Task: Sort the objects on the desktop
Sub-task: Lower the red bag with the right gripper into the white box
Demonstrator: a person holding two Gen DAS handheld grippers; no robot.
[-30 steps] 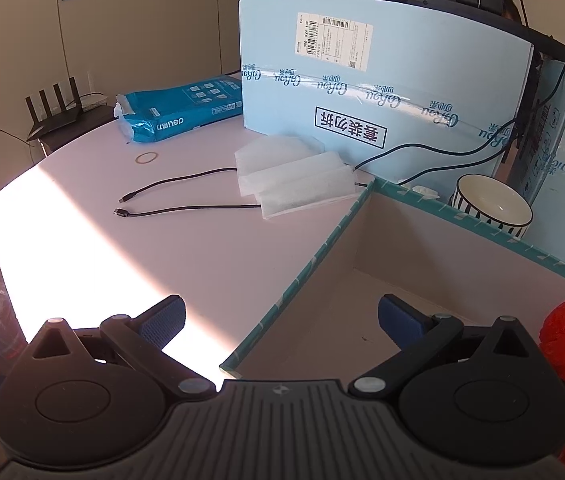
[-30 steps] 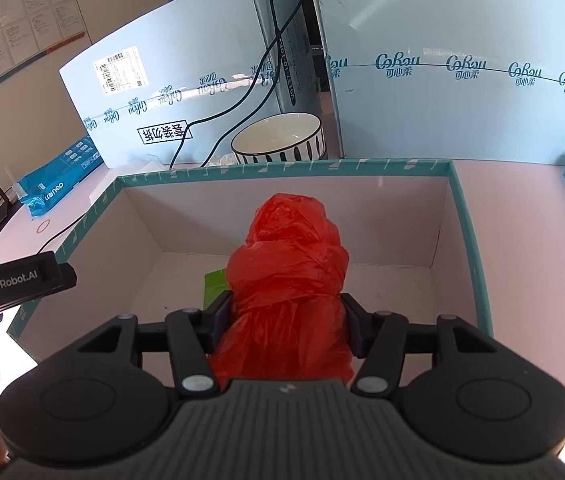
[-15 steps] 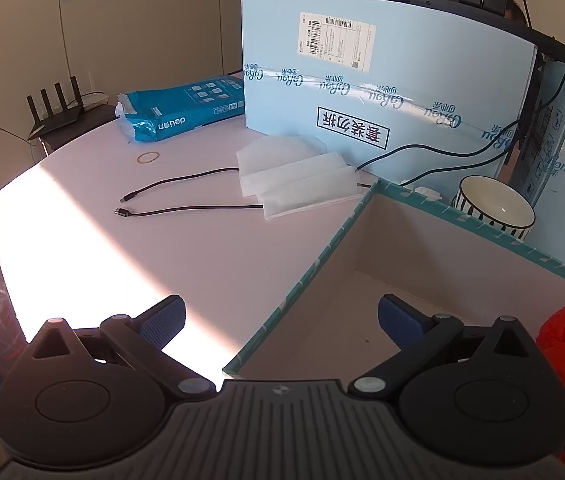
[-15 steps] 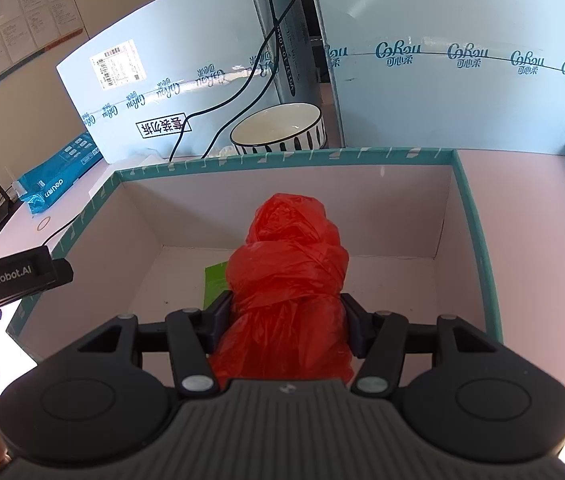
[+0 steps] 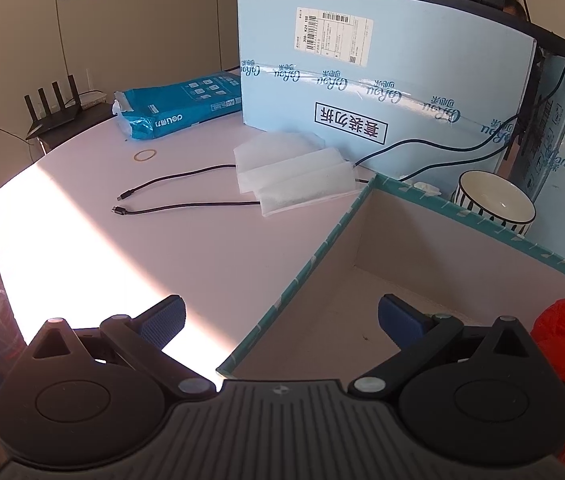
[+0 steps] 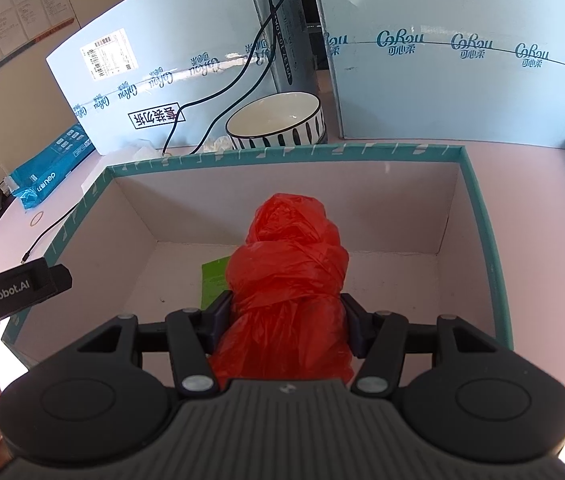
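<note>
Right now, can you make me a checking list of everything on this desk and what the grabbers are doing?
Surface: pale pink desk, sunlit patch at its left.
Job's things: red plastic bag bundle held over the open teal-edged box; green paper on the box floor.
Clutter: striped bowl, blue Deli pack, white pouches, rubber band.
Grippers: right hand-held gripper shut on the bundle; left hand-held gripper open, empty, over the box's near corner.
Cables: two black cables loose on the desk.
Surroundings: light blue cartons behind, router at left.
</note>
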